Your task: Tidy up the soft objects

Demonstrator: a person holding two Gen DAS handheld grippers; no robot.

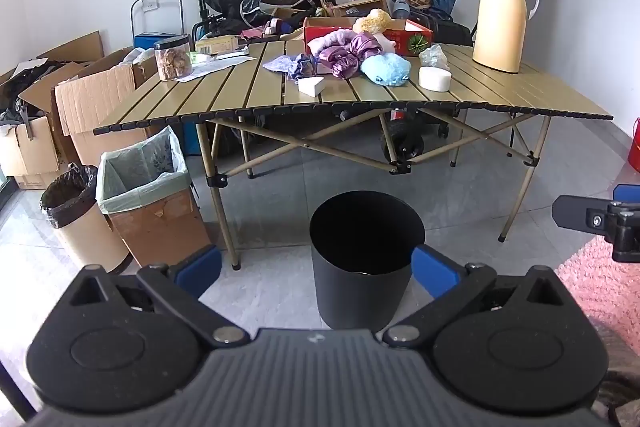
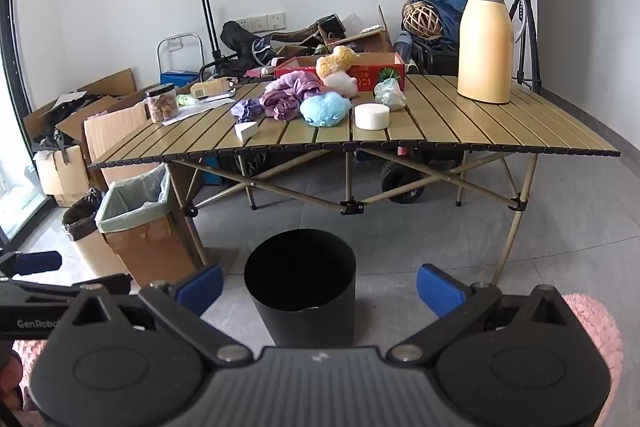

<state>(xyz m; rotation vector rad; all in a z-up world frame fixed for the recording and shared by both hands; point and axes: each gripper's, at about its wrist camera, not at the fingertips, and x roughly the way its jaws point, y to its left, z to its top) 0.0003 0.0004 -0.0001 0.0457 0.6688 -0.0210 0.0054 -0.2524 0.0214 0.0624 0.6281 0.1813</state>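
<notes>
Both my grippers hang spread and empty above the floor.
My left gripper [image 1: 316, 269] and right gripper [image 2: 320, 287] flank an upright black bin [image 2: 301, 283]; "GenRobo" marks my left one.

— From my remote seat I count one slatted tan folding table [image 2: 460, 131] and one black cylindrical bin [image 2: 300, 287] on the floor. You?

— Same. On the table I see one fluffy blue plush toy [image 2: 323, 110], one yellow plush toy [image 2: 336, 61], and two white foam blocks: one round [image 2: 372, 116], one wedge-shaped [image 2: 246, 130].

— I also get one cream-yellow thermos jug [image 2: 485, 43], one clear jar of brown snacks [image 2: 162, 103], and one red cardboard box [image 2: 376, 71].

— And two lined waste bins on the floor at left: one cardboard [image 1: 148, 203], one round beige [image 1: 80, 223].
</notes>
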